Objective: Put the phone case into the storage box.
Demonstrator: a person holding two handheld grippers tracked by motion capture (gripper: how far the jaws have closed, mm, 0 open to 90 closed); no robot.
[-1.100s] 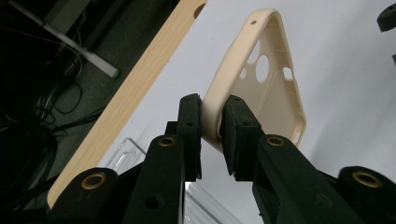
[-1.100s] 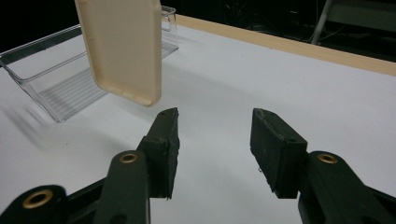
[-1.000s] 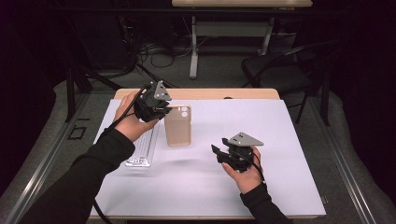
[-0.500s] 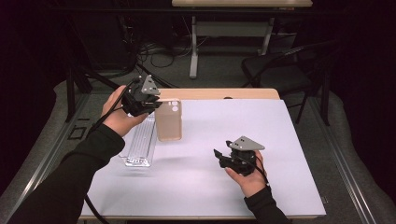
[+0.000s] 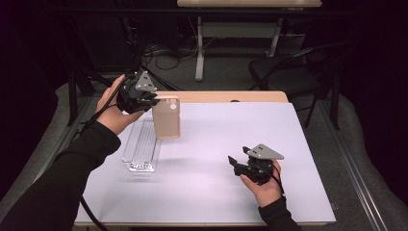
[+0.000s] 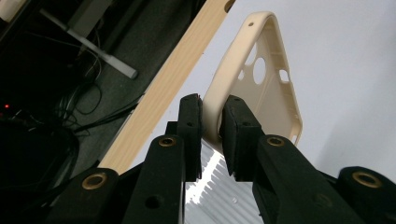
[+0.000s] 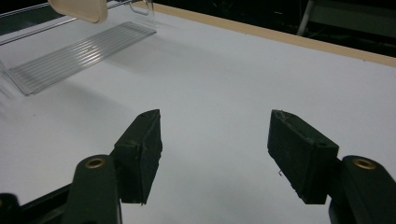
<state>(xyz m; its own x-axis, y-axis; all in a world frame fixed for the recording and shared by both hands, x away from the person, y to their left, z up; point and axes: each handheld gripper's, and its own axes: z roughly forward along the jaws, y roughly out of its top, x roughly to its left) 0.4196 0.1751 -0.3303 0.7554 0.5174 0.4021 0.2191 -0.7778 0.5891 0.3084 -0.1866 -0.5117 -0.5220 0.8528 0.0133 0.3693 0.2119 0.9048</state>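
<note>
A beige phone case (image 5: 166, 118) hangs upright above the back left of the white table (image 5: 288, 144). My left gripper (image 5: 151, 102) is shut on its side rim. In the left gripper view the black pads (image 6: 191, 126) pinch the case's edge (image 6: 261, 70), whose hollow inside and camera cut-outs face the table. Below the case a clear ribbed plastic tray (image 5: 142, 144) lies flat on the table. My right gripper (image 5: 234, 163) is low over the table's front right. Its jaws have just been opening and stand wide in the right gripper view (image 7: 215, 140), with nothing between them.
A wooden strip (image 5: 231, 97) runs along the table's back edge. Behind it are a dark chair (image 5: 288, 72), desk legs (image 5: 199, 48) and cables (image 5: 154, 53) on the floor. In the right gripper view the tray (image 7: 79, 56) lies far left, and the case's corner (image 7: 79, 8) hangs above it.
My left hand has carried the phone case to the left and a little up, uncovering the tray. My right gripper has drifted toward the front and its jaws have spread wider.
</note>
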